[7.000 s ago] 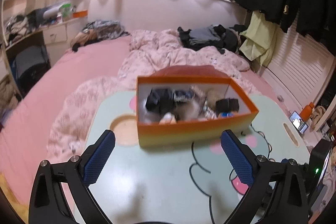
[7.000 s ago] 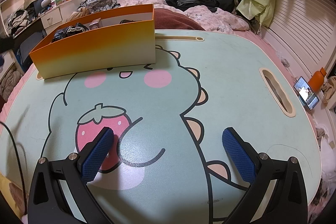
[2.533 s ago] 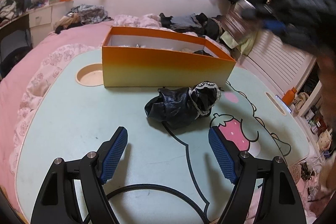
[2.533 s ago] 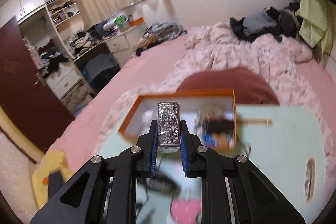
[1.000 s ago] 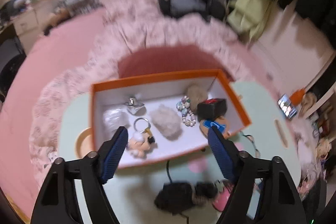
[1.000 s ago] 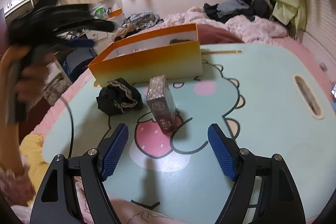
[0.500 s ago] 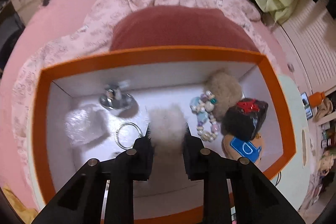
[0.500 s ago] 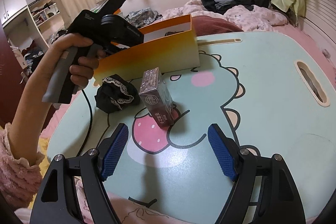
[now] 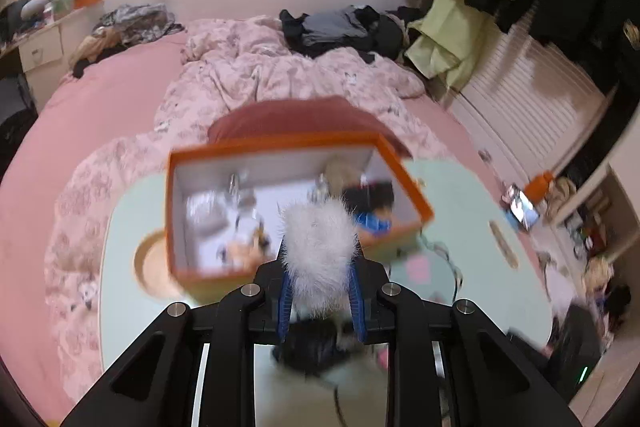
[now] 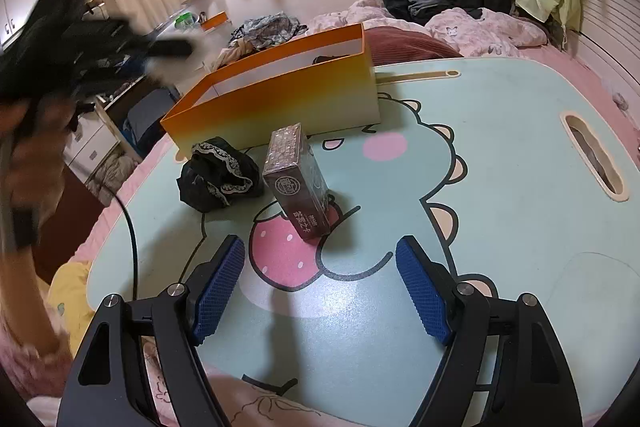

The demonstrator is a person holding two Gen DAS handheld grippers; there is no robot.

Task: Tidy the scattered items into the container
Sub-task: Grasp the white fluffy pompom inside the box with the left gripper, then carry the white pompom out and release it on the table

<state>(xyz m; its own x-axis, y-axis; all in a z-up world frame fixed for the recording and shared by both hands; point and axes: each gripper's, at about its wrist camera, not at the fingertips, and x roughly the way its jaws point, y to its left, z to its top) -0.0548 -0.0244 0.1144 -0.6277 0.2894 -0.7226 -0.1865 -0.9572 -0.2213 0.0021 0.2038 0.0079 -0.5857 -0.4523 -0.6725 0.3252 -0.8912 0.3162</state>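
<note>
— What is happening now?
— The left gripper (image 9: pixel 320 303) pinches a white fluffy pompom (image 9: pixel 318 255) above the orange box (image 9: pixel 416 203). The right gripper (image 10: pixel 320 291) hangs wide and empty.
— And next?
— Probably setting it somewhere; a dark packet (image 10: pixel 298 183) and black pouch (image 10: pixel 218 175) lie on the table (image 10: pixel 500 163).

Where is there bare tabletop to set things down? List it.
Free: the wide stretch right of the dark carton, out to the slot; also between the open right claw and carton. Crowded: beside the orange box, around the black cloth.
</note>
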